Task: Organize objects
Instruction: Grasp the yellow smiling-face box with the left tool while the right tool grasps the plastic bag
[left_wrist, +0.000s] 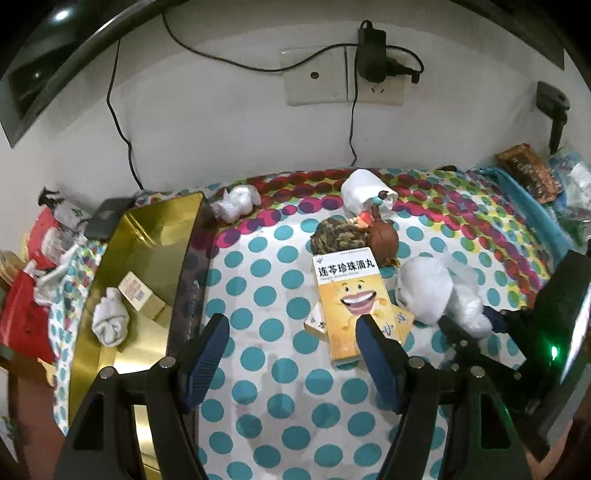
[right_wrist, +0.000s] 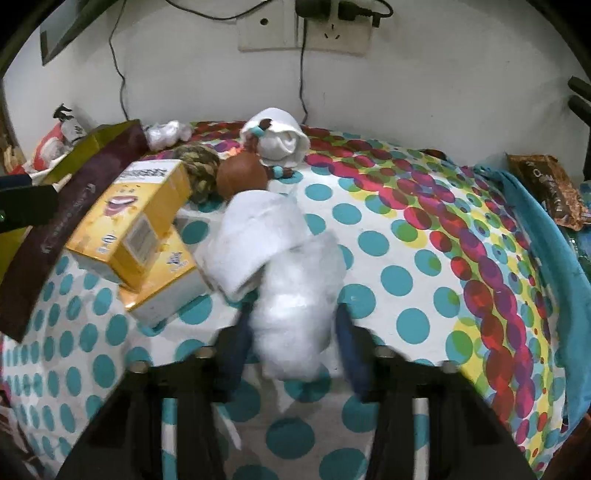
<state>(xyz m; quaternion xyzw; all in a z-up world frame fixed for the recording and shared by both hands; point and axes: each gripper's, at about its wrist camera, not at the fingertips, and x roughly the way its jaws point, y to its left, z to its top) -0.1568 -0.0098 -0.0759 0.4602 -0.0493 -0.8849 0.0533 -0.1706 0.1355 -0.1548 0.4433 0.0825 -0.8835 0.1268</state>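
Gripping a white bundle (right_wrist: 295, 314) on the dotted counter (right_wrist: 406, 277), the right gripper (right_wrist: 295, 343) has its jaws pressed on the near end; the bundle's long axis runs away toward the wall. The left gripper (left_wrist: 291, 332) hovers wide, empty, by the yellow box (left_wrist: 349, 299), which lies lengthwise toward the wall.

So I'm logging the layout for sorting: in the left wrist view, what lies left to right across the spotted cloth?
Gold tin with a white sock inside → yellow smiley-face box → white plastic bundle → brown packet.
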